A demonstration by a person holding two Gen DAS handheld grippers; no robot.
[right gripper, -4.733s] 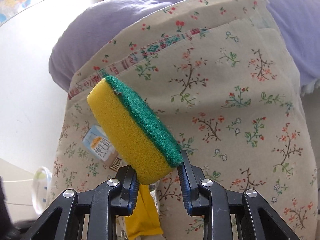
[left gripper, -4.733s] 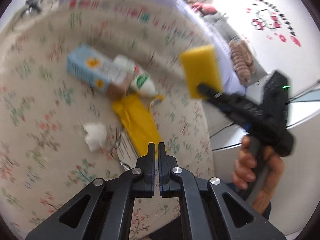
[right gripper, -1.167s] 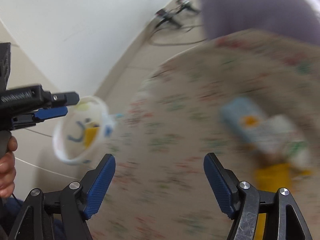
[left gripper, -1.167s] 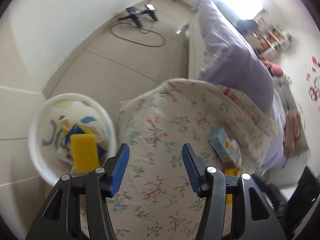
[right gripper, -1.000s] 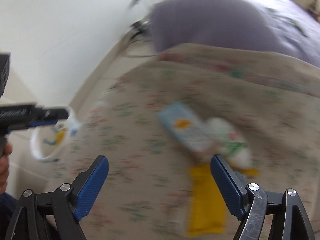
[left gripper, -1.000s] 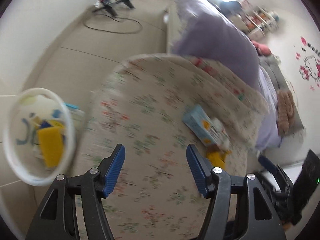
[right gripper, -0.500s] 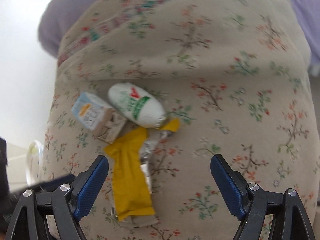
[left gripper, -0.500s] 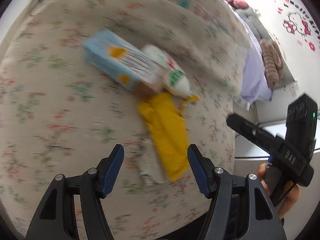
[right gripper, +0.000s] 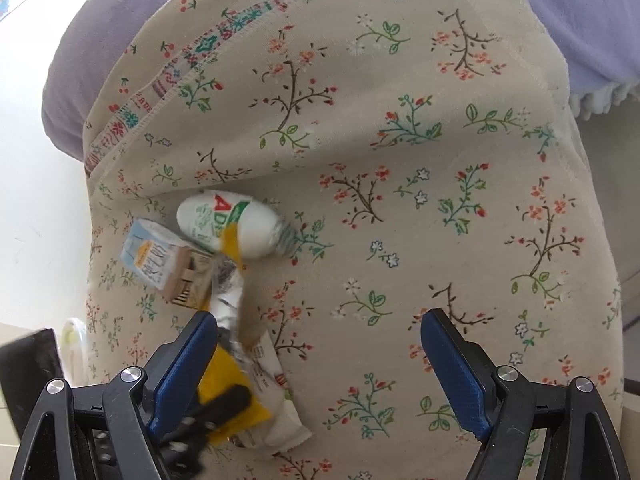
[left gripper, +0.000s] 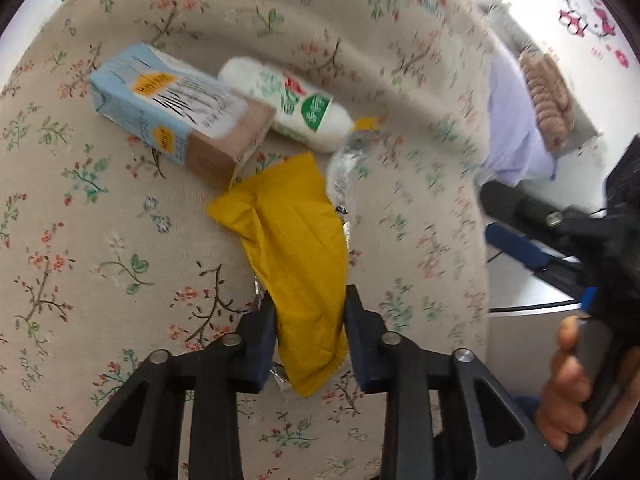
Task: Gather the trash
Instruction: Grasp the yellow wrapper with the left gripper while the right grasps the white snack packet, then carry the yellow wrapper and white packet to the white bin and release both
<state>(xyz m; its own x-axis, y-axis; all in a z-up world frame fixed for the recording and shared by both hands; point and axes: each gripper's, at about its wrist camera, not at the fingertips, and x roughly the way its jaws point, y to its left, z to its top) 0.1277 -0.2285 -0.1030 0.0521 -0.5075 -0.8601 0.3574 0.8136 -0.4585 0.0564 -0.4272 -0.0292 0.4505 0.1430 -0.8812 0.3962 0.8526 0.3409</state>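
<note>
A yellow wrapper [left gripper: 296, 240] lies on the floral blanket [left gripper: 100, 260], its near end between the fingers of my left gripper [left gripper: 308, 320], which press its sides. Beside it lie a silver foil wrapper [left gripper: 344, 160], a light blue carton [left gripper: 176, 120] and a white bottle with a green label [left gripper: 292, 108]. My right gripper [right gripper: 320, 344] is open and empty above the blanket; its view shows the carton [right gripper: 156, 260], the bottle [right gripper: 232, 224], the foil [right gripper: 228, 292] and the yellow wrapper [right gripper: 228, 380] with the left gripper's fingertips [right gripper: 224, 400] on it.
A purple duvet [right gripper: 80, 52] lies past the blanket's far edge. The white trash bin's rim [right gripper: 72, 340] peeks out at the lower left of the right wrist view. The hand holding the right gripper [left gripper: 568, 392] is off the bed's right side.
My left gripper has dropped onto the yellow wrapper and narrowed around its near end. The right gripper stays open over the blanket.
</note>
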